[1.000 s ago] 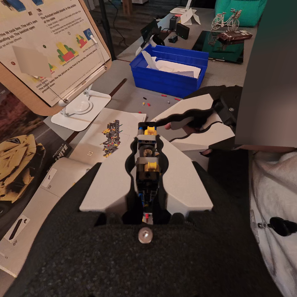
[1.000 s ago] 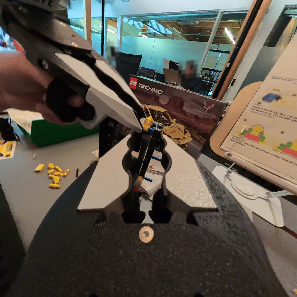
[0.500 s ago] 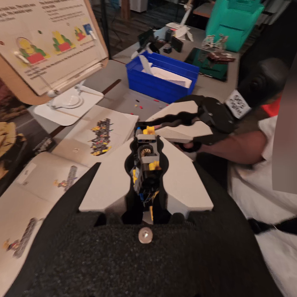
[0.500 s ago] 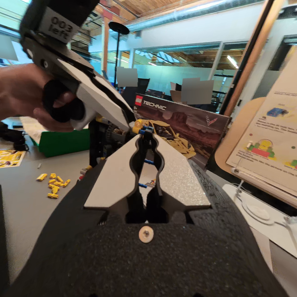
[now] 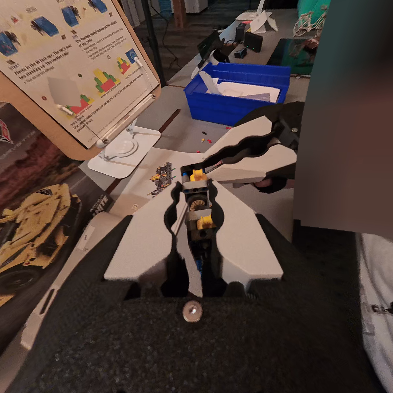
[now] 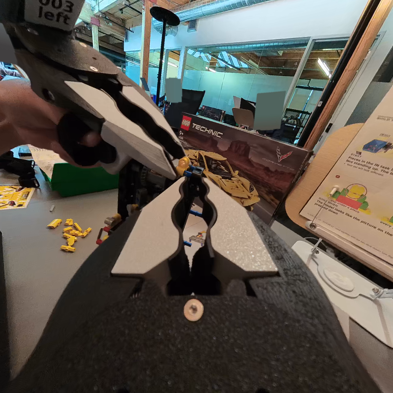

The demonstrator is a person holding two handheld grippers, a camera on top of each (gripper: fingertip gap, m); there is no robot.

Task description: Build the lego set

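A partly built lego assembly [image 5: 198, 204] of grey, black and yellow parts with a tan gear is held in the air. My left gripper [image 5: 194, 187] is shut on its sides. In the right wrist view my right gripper [image 6: 193, 178] is shut on a thin black beam of the assembly [image 6: 188, 204]. A yellow piece [image 6: 183, 164] and a blue pin with a black connector [image 6: 197, 170] stick out just above its tips. The left gripper [image 6: 177, 168] comes in there from the upper left, held by a hand. The right gripper [image 5: 204, 164] reaches the assembly's far end from the right.
The lego set box [image 6: 244, 153] stands behind and also shows in the left wrist view [image 5: 32, 223]. An instruction board on a white stand [image 5: 74, 63], an open booklet [image 5: 136, 191], a blue bin [image 5: 234, 106], a green bin [image 6: 80, 180] and several loose yellow pieces [image 6: 70, 231] sit on the grey table.
Both grippers swung and tilted together with the assembly between them, then came back near where they were. Both stay shut on it.
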